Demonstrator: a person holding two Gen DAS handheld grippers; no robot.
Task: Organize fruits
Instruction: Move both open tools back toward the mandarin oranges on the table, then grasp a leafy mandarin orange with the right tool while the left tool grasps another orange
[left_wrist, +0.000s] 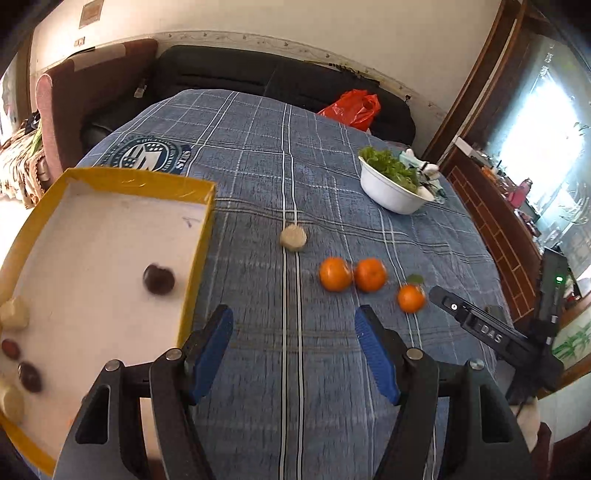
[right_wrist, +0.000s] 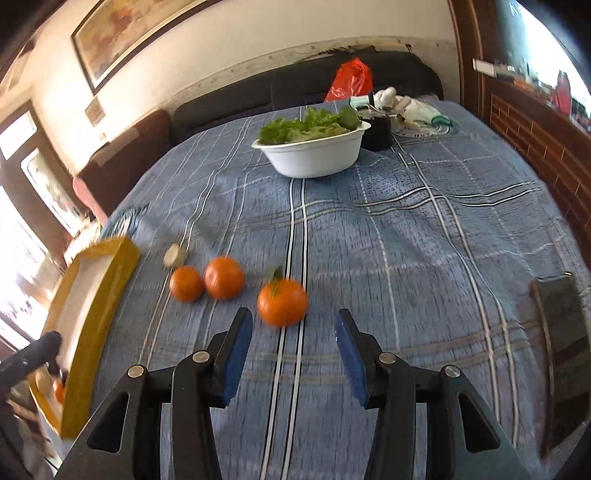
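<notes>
Step in hand: gathering loose fruit into the yellow tray (left_wrist: 201, 236), which already holds several pieces.

Right gripper (right_wrist: 293, 350): jaws partly open, empty; leafed orange (right_wrist: 282, 302) lies just ahead, between the jaw lines. Next move calls for lowering and closing round it.

Left gripper (left_wrist: 293, 350): jaws wider, empty, above bare counter (left_wrist: 258, 166); tray to their left, two oranges (left_wrist: 352, 275) ahead-right, pale round piece (left_wrist: 293, 238) farther ahead.

on the table (left_wrist: 258, 155), the tray (left_wrist: 201, 236) lies at left, holding a plum (left_wrist: 159, 278). right of it sit a round cake (left_wrist: 293, 238), then three tangerines (left_wrist: 335, 274). the bowl of lettuce (left_wrist: 388, 192) stands behind them.
</notes>
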